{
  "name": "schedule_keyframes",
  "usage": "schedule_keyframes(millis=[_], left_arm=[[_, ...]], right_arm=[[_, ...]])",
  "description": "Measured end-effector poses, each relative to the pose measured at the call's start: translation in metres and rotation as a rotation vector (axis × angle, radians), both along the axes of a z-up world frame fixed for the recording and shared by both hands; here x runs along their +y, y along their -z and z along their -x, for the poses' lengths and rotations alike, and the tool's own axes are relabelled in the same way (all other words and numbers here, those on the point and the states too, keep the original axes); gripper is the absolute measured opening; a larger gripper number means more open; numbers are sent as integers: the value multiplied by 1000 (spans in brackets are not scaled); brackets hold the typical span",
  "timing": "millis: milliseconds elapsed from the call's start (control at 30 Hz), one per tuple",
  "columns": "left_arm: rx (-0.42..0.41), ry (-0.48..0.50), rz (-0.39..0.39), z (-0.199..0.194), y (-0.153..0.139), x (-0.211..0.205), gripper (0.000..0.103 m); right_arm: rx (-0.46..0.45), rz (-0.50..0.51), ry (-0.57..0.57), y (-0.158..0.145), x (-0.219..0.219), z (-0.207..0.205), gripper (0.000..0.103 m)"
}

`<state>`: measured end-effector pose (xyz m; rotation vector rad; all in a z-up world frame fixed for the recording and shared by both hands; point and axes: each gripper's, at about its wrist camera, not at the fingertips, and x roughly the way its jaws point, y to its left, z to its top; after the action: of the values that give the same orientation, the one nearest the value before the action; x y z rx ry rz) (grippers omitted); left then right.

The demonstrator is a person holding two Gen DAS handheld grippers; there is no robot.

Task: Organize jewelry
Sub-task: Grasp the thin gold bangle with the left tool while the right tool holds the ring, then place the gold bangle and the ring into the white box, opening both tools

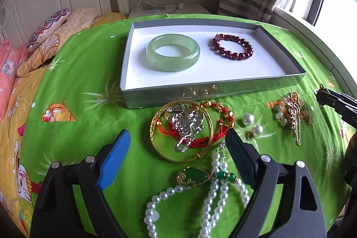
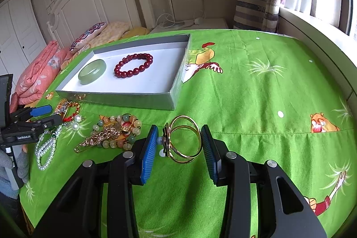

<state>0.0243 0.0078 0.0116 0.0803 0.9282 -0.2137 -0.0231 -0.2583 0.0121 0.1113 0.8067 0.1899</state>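
Observation:
A grey tray [image 1: 209, 90] [image 2: 178, 81] with a white floor holds a jade bangle [image 1: 173, 52] [image 2: 92, 71] and a dark red bead bracelet [image 1: 232, 46] [image 2: 133, 65]. My left gripper [image 1: 178, 144] is open above a gold hoop bangle [image 1: 181, 131] with a silver pendant [image 1: 185, 124] and red cord bracelet [image 1: 219, 119]. A pearl necklace [image 1: 214, 189] with a green pendant [image 1: 193, 175] lies below. My right gripper [image 2: 179, 137] is open around a gold wire bangle [image 2: 184, 139] that lies on the cloth; the pads stand close to it, apart.
Green cartoon cloth [image 2: 256, 104] covers the table. Two pearl earrings [image 1: 253, 124] and a multicolour bead bracelet with a gold brooch pin [image 1: 294, 113] [image 2: 111, 133] lie between the grippers. Bed with pillows [image 1: 51, 32] at left, window [image 2: 323, 15] at right.

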Motion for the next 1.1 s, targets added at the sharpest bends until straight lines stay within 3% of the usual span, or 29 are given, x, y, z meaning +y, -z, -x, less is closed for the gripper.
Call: schedule_keyframes(millis=[167, 233, 467, 800, 1100], left_arm=[[6, 19, -15, -6, 5, -3, 81], [-10, 30, -23, -5, 4, -6, 58], [-27, 42, -17, 4, 0, -5, 58], [-127, 58, 27, 35, -34, 5, 58], [-155, 85, 27, 25, -56, -7, 58]], right_arm=[[-1, -9, -2, 0, -1, 0, 39], [-2, -10, -1, 0, -2, 0, 39], [-5, -11, 3, -1, -2, 0, 39], [-38, -15, 9, -5, -3, 5, 39], [-71, -9, -5, -15, 4, 0, 39]])
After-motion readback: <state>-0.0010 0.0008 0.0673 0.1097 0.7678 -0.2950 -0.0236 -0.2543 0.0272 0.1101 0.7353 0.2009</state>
